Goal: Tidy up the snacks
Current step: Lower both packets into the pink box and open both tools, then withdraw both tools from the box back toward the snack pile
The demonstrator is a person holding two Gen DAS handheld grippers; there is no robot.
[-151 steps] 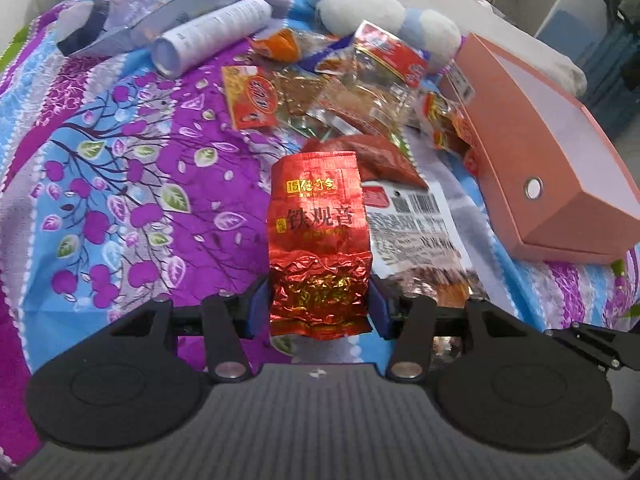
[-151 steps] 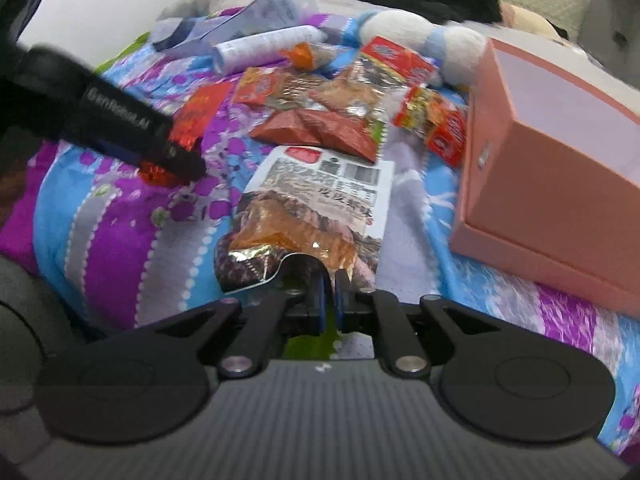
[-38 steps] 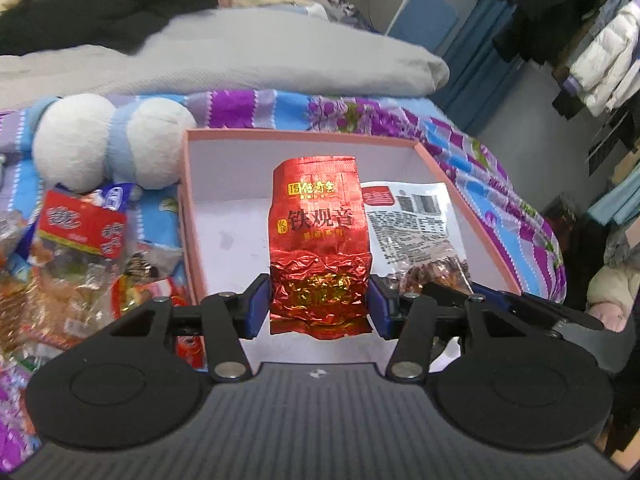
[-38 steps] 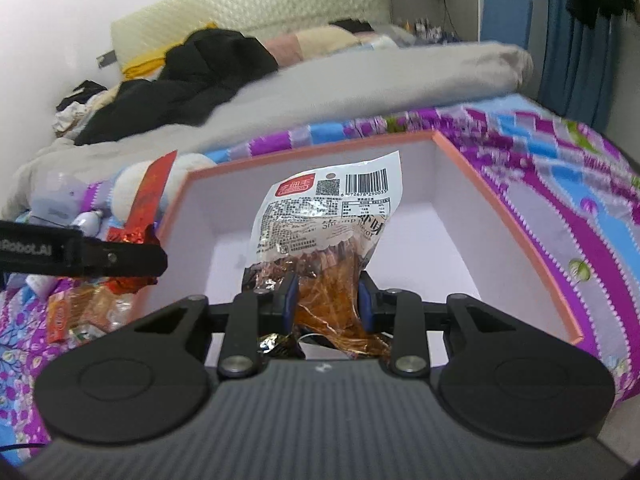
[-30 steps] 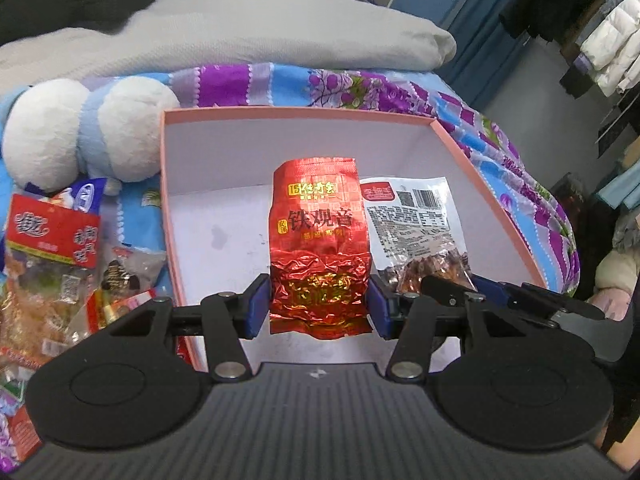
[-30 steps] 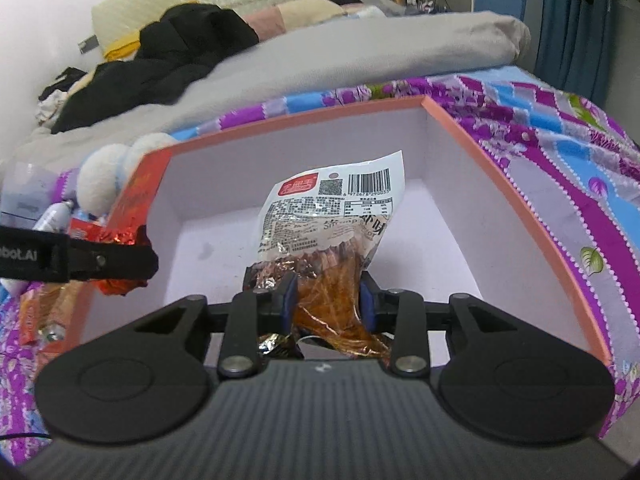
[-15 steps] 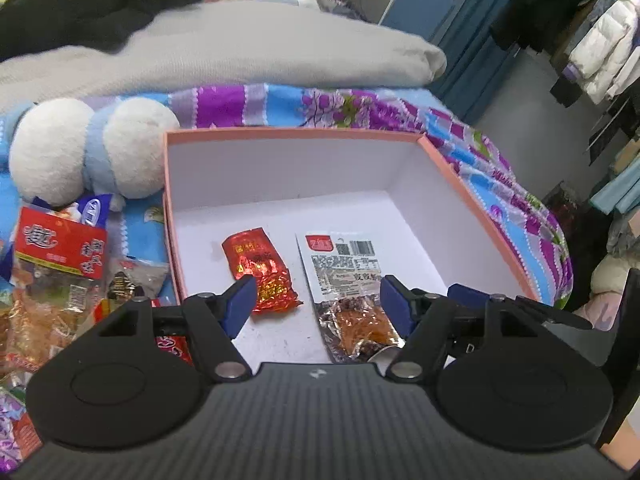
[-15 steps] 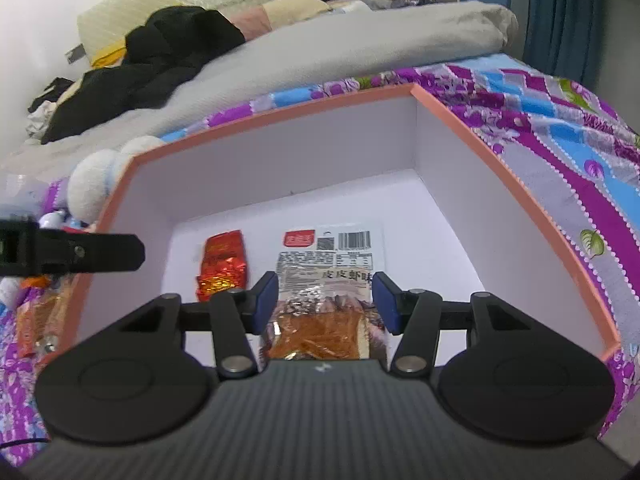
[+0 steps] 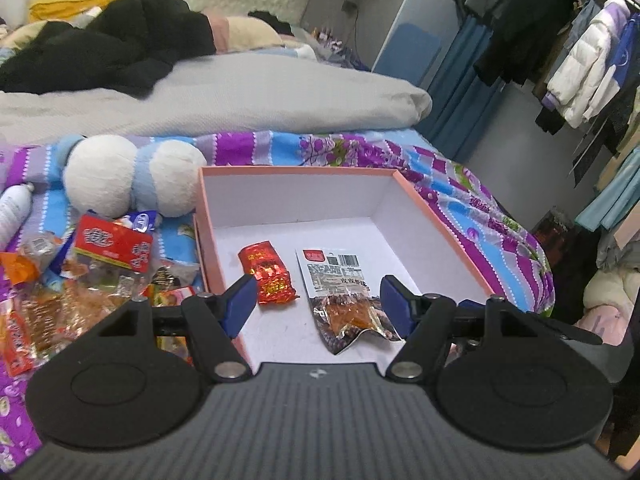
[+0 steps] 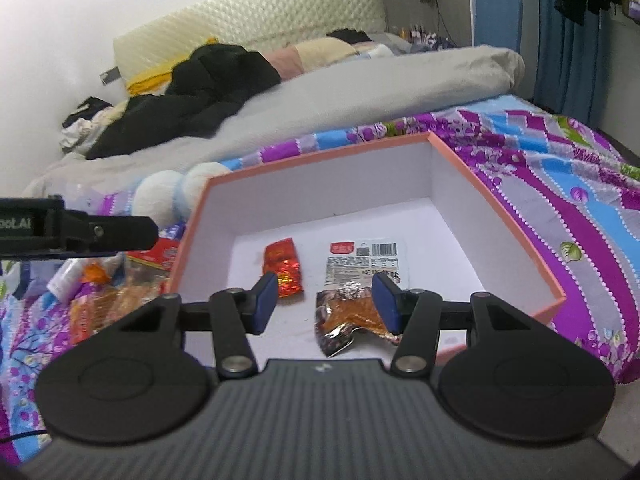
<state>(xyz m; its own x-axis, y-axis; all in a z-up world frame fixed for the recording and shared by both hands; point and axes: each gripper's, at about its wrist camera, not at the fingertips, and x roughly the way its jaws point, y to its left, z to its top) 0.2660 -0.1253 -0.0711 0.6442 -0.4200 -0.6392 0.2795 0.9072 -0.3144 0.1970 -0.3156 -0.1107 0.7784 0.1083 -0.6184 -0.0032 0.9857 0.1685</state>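
Snacks are lying in two places: two packets inside the pink box (image 9: 432, 216), and a loose heap (image 9: 80, 280) on the bed's purple patterned cover (image 9: 480, 208), off to the left of the left tongs (image 9: 318, 300). Both tongs are standing apart and gripping nothing. Beyond the left tongs, the red foil packet (image 9: 268, 272) is resting just past the left pad, and the clear packet with the barcode label (image 9: 344, 296) is lying between the pads but below them, untouched. Through the right tongs (image 10: 325, 304), the same clear packet (image 10: 360, 284) is sitting nearer the right pad, with the red foil one (image 10: 283, 266) just beyond the left pad. Only the left view is showing the heap fully, the white bottle (image 9: 14, 212) at the far left, the white and blue plush toy (image 9: 132, 176) touching the box's far left corner, and clothes hanging at the far right. Only the right view is showing the left tool's black arm reaching in from the left, and the quilted headboard (image 10: 248, 28) far ahead.
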